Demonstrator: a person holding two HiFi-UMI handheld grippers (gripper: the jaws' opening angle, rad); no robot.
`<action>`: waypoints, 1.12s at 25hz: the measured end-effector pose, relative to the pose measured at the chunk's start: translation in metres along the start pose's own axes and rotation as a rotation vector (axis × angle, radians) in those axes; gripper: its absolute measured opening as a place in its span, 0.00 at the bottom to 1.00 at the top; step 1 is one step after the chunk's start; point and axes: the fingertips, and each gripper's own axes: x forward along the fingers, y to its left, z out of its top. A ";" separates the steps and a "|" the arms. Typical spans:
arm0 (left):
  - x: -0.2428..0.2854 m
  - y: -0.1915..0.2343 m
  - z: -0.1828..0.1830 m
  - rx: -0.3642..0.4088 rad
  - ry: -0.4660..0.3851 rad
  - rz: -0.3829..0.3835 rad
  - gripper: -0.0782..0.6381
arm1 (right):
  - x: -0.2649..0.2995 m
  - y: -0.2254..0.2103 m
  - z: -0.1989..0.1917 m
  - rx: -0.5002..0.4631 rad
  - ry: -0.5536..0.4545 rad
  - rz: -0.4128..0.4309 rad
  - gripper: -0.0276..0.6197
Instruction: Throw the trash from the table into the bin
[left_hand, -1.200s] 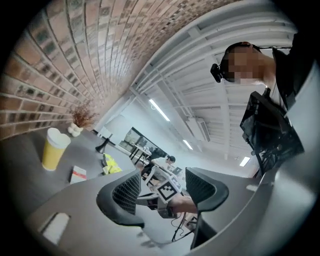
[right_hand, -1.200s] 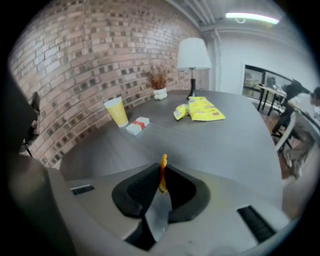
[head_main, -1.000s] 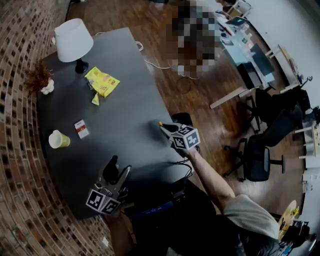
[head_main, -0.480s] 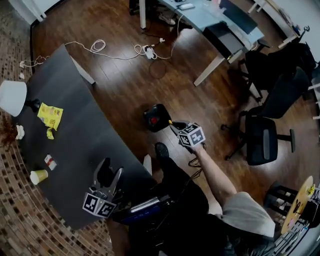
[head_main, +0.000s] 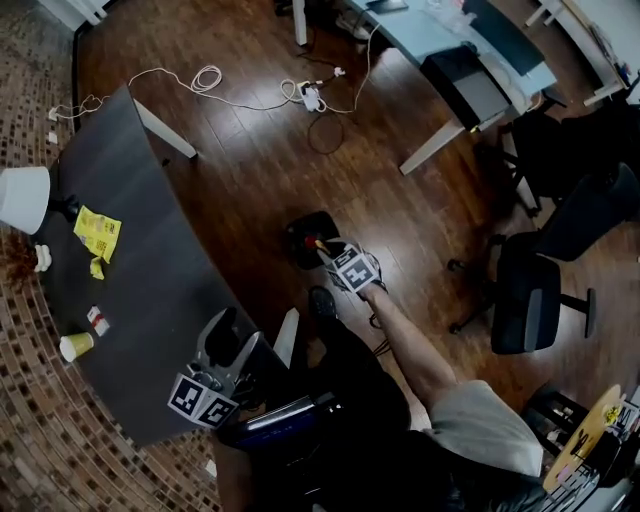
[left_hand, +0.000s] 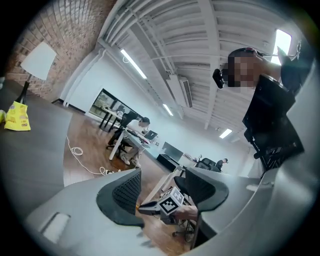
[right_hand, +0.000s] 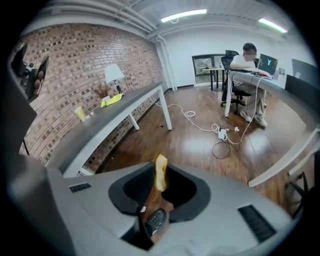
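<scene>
A black bin (head_main: 300, 232) stands on the wooden floor beside the dark table (head_main: 150, 250). My right gripper (head_main: 322, 247) hangs over the bin's near rim, pointing steeply down. Its jaws have just been opening and stand slightly apart. A small yellow scrap (right_hand: 160, 172) stays upright between the tips, against the left pad. My left gripper (head_main: 232, 335) is open and empty over the table's near edge. On the table lie a yellow bag (head_main: 97, 232), a yellow bit (head_main: 97, 268), a small card (head_main: 98, 320) and a yellow cup (head_main: 76, 346).
A white lamp (head_main: 22, 197) stands at the table's far end by the brick wall. Cables and a power strip (head_main: 310, 97) lie on the floor beyond the bin. Black office chairs (head_main: 530, 300) and a desk (head_main: 450, 50) are to the right.
The view has swung from the table to the floor. My right gripper has left the table's edge and come down over the bin. The left gripper has stayed by the table's near edge.
</scene>
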 end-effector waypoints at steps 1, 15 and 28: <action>0.002 0.001 0.000 -0.003 -0.002 0.004 0.49 | 0.003 -0.003 -0.001 0.000 0.011 -0.005 0.19; 0.028 -0.004 0.003 -0.021 0.000 -0.009 0.49 | -0.031 -0.018 0.022 0.112 -0.131 0.060 0.14; -0.014 -0.019 0.024 0.039 -0.089 0.058 0.49 | -0.148 0.093 0.139 0.216 -0.616 0.531 0.11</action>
